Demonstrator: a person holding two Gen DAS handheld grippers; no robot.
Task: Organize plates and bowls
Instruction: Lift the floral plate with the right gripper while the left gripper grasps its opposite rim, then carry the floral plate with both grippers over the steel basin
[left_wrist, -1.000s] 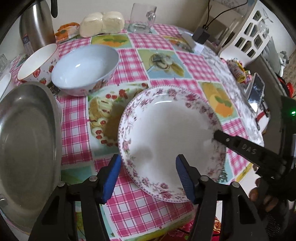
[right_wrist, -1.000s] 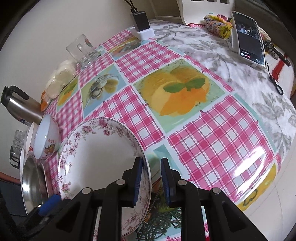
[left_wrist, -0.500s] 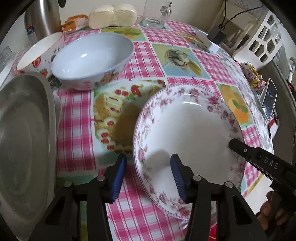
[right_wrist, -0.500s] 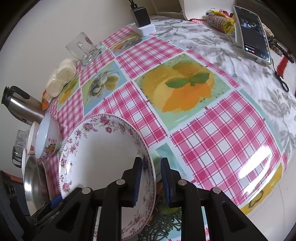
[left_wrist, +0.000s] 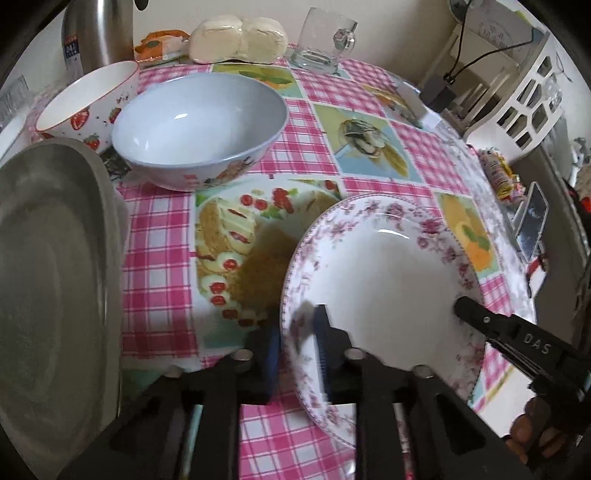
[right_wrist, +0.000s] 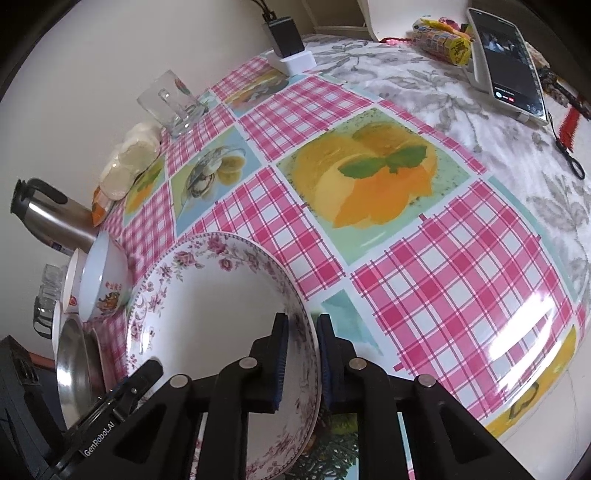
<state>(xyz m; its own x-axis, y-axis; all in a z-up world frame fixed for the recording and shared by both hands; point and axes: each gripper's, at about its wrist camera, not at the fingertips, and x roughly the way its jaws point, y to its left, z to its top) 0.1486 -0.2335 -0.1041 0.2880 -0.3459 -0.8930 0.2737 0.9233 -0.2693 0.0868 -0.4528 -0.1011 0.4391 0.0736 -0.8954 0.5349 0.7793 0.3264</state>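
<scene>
A white plate with a pink floral rim (left_wrist: 384, 280) is held tilted above the checked tablecloth. My left gripper (left_wrist: 297, 341) is shut on its left rim. My right gripper (right_wrist: 300, 343) is shut on its opposite rim, and the plate (right_wrist: 207, 317) fills the lower left of the right wrist view. A pale blue bowl (left_wrist: 199, 125) and a strawberry bowl (left_wrist: 86, 103) stand behind. A steel plate (left_wrist: 51, 280) lies at the left.
A steel kettle (left_wrist: 98, 33), wrapped buns (left_wrist: 238, 38) and a glass mug (left_wrist: 323, 42) stand along the back wall. A phone (right_wrist: 509, 62), a charger (right_wrist: 288, 48) and a snack pack (right_wrist: 439, 37) lie on the right side of the table (right_wrist: 424, 266).
My left gripper has moved in from open and closed onto the plate's left rim. The plate has tilted up and shifted right. The right gripper has kept its hold.
</scene>
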